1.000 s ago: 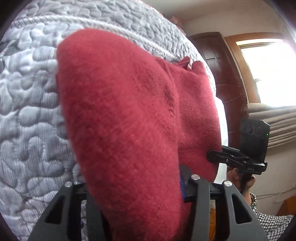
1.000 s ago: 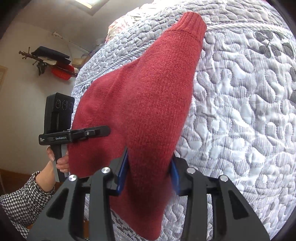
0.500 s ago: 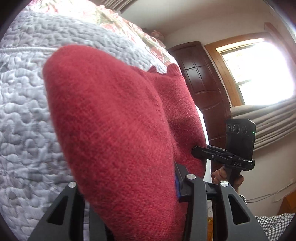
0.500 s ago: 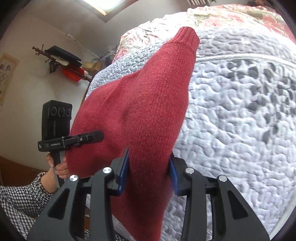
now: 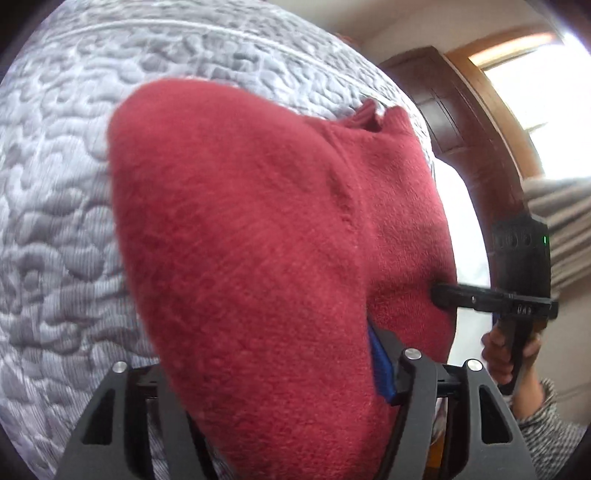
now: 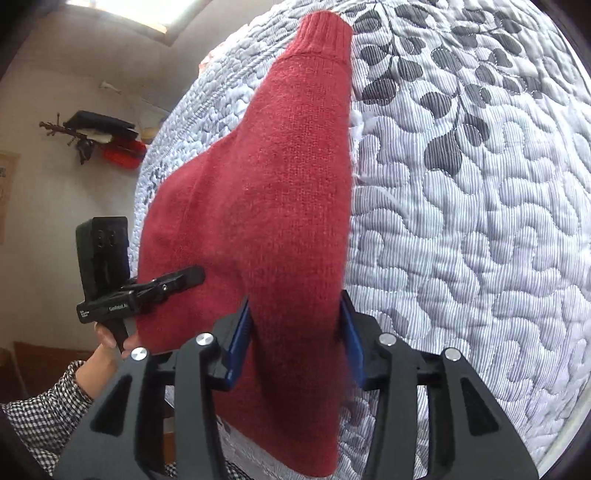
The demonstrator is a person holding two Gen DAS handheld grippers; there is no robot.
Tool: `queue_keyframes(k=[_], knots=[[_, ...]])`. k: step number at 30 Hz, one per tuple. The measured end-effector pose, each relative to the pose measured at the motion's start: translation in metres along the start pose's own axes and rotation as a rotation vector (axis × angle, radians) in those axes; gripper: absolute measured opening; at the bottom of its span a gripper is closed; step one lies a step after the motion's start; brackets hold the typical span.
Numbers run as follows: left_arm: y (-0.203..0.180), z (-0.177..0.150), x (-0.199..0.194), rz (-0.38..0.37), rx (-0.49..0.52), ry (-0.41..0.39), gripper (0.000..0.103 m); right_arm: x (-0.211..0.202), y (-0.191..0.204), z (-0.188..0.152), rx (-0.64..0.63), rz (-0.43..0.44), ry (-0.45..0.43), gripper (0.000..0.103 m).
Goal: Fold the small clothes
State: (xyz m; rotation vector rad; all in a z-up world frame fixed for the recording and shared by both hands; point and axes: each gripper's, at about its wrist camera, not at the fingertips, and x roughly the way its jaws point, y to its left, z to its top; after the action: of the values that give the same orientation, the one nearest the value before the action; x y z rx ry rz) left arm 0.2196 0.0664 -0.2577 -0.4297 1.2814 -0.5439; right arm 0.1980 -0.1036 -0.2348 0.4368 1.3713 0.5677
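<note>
A grey-and-white quilted bedspread (image 5: 55,221) lies under a red knitted woollen jumper (image 5: 258,240). The left gripper (image 6: 192,277), held by a hand (image 6: 110,338) in a checked sleeve (image 6: 40,417), is clamped on the jumper's lower edge. To its right, the right gripper (image 6: 295,332) pinches the same edge between its blue pads (image 6: 240,339), the cuffed sleeve (image 6: 325,33) stretching away across the bedspread.

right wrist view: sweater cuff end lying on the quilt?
Yes, the red sweater stretches from the right gripper and its ribbed cuff rests on the quilt.
</note>
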Motion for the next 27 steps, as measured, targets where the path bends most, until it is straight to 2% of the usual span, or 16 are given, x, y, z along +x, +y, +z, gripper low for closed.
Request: queue_keyframes(k=[4,9,12,14,15,16,17,19,20,22,25,27], knots=[[-0.025,-0.012,-0.023,0.11,0.028,-0.038,0.066,-0.025,0.003,-0.014,-0.021,-0.008,-0.02,0.062],[-0.049,-0.061,-0.044,0.246,0.113,-0.066,0.074,-0.043,0.001,-0.057,-0.023,-0.019,-0.007,0.066],[-0.039,-0.085,-0.046,0.305,0.096,-0.07,0.074,-0.036,-0.009,-0.082,0.012,-0.006,0.032,0.067],[-0.031,-0.092,-0.041,0.306,0.053,-0.064,0.076,-0.026,-0.017,-0.095,0.038,-0.011,0.063,0.067],[-0.028,-0.094,-0.038,0.302,0.015,-0.072,0.076,-0.021,-0.02,-0.101,0.05,-0.013,0.082,0.066],[-0.024,-0.096,-0.038,0.295,-0.007,-0.076,0.076,-0.015,-0.02,-0.102,0.06,-0.012,0.099,0.058],[-0.02,-0.097,-0.038,0.286,-0.033,-0.079,0.076,-0.012,-0.022,-0.103,0.068,0.0,0.113,0.045],[-0.019,-0.099,-0.04,0.29,-0.052,-0.083,0.076,-0.013,-0.02,-0.103,0.075,0.003,0.118,0.038],[-0.023,-0.1,-0.043,0.295,-0.045,-0.089,0.074,-0.017,-0.017,-0.104,0.065,0.0,0.117,0.029],[-0.029,-0.104,-0.052,0.316,-0.021,-0.1,0.074,-0.033,-0.009,-0.104,0.073,0.041,0.098,0.024],[-0.039,-0.112,-0.06,0.334,0.015,-0.124,0.074,-0.057,0.0,-0.106,0.082,0.097,0.061,0.022],[-0.038,-0.117,-0.063,0.37,0.027,-0.118,0.074,-0.062,-0.003,-0.11,0.075,0.075,0.059,0.022]])
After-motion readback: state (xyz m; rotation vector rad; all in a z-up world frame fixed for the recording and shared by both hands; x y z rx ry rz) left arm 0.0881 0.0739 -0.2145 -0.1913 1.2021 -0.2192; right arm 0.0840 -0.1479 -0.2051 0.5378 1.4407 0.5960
